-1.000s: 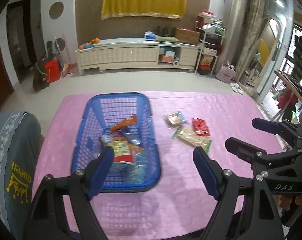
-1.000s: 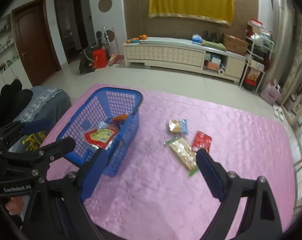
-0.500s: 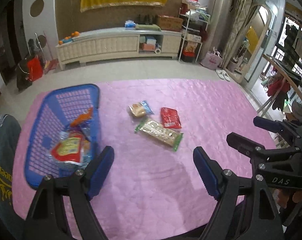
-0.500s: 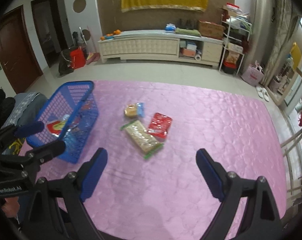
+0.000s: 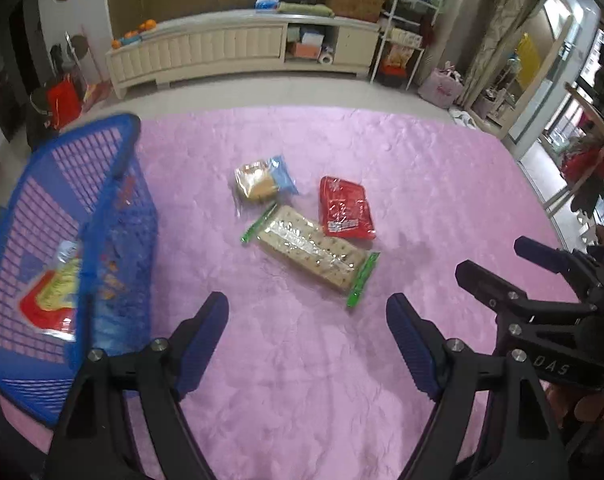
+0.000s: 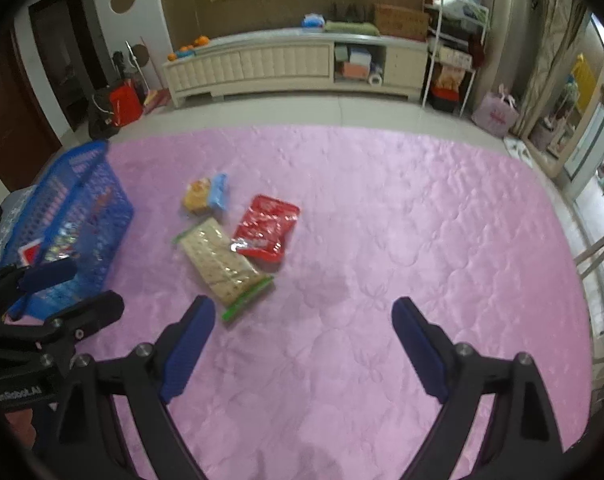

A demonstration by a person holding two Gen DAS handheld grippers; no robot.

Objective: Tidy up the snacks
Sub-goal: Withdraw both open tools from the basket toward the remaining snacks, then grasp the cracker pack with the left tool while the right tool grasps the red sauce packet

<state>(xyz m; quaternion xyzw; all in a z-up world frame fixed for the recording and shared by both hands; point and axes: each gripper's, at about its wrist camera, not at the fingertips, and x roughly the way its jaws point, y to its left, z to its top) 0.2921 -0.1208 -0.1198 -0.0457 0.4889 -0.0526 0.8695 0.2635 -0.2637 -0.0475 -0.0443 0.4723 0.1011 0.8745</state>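
Three snack packs lie together on the pink cloth: a long cracker pack with green ends [image 5: 311, 250] [image 6: 222, 260], a red pouch [image 5: 345, 208] [image 6: 266, 226], and a small pack with a blue end [image 5: 264, 182] [image 6: 206, 196]. A blue mesh basket [image 5: 114, 216] [image 6: 98, 188] stands at the left with several snacks inside. My left gripper [image 5: 307, 320] is open and empty, just short of the cracker pack. My right gripper [image 6: 303, 324] hangs open and empty, to the right of the crackers' near end. Each gripper shows at the edge of the other's view.
The pink quilted cloth [image 6: 421, 240] spreads wide to the right of the snacks. Behind it run a tiled floor and a long cream cabinet [image 6: 262, 64]. A metal rack [image 6: 453, 64] and bags stand at the back right. A grey cushion [image 6: 10, 216] lies behind the basket.
Both grippers have swung right, away from over the basket, and sunk toward the three loose packs. The basket has slid to the left edge of both views. Jaws unchanged.
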